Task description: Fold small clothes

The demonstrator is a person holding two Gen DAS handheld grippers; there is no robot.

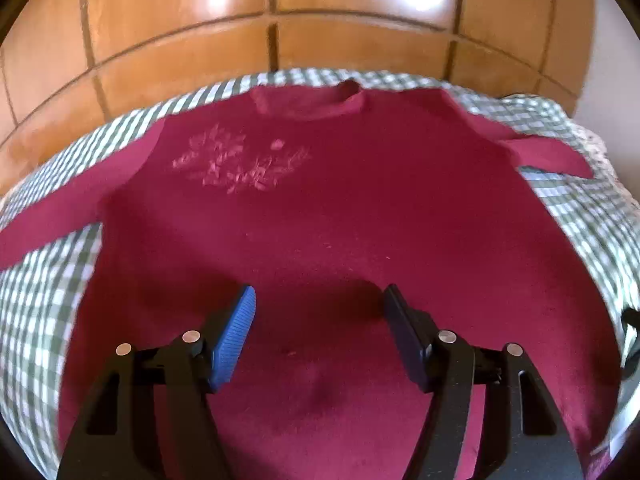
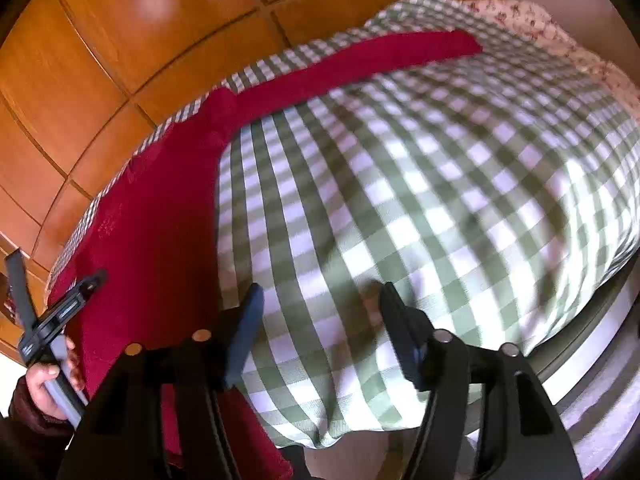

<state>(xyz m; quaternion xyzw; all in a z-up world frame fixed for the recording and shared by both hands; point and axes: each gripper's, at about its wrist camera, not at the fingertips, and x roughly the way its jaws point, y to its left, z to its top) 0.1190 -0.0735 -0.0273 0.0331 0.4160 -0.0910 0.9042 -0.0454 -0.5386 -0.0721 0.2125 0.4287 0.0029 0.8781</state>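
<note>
A: Biggest first?
B: Green-and-white checked cloth (image 1: 36, 300), spread wide, covering what looks like a bed or cushioned top. Seen again from the right wrist (image 2: 420, 184), bulging and blurred.

A: Behind it?
B: Orange-brown tiled floor (image 1: 168, 32), glossy, with bright patches of light.

A: And the garment?
B: Dark red sweater (image 1: 340, 208), lying flat, front up, on the checked cloth. Neck (image 1: 308, 100) at the far side, both sleeves stretched outwards, one out to the left edge, one ending at the right. From the right wrist, only its side and one long sleeve (image 2: 360, 64) visible, reaching across the cloth.

A: Any writing, brand, label?
B: None legible. Only a pale pink floral design (image 1: 244, 160) on the chest, blurred. No letters made out.

A: Left tool?
B: Left tool (image 1: 319, 300) spread wide, hovering over the lower middle of the sweater, nothing between the fingers. One blue ribbed pad (image 1: 236, 336) facing inwards.

A: Right tool?
B: Right tool (image 2: 320, 300) also spread apart, holding nothing, over the checked cloth just beside the sweater's edge.

A: Smaller bits?
B: Flowered fabric (image 2: 532, 20) at the far corner past the checked cloth. At the lower left of the right-wrist view, a hand (image 2: 44, 384) gripping a grey handle.
</note>
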